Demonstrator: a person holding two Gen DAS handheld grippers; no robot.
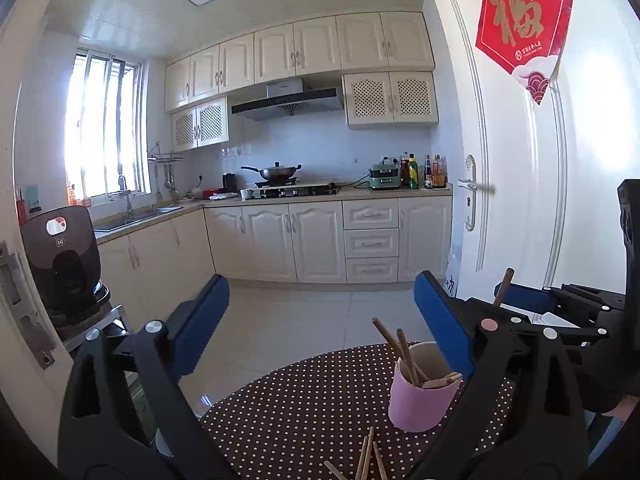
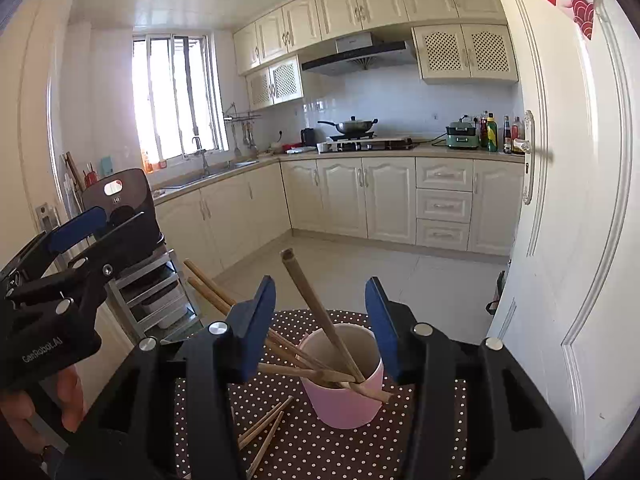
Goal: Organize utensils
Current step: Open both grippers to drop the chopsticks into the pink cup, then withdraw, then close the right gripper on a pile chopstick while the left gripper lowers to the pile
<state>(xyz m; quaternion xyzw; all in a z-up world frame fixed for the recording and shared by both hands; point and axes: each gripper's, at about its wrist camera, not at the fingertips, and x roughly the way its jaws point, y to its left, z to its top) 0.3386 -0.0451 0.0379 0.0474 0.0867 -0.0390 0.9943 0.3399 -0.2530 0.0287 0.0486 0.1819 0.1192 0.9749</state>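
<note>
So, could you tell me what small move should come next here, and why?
Probably lower the open left hand-held gripper onto the loose chopsticks lying on the dotted table beside the pink cup, since several already stand in the cup while these remain outside.

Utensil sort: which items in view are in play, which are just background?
In play:
- pink cup with chopsticks in it
- loose chopsticks on the dotted table
- left gripper, right gripper, both open

Background:
- wok
- green cooker
- sauce bottles
- brown appliance
</note>
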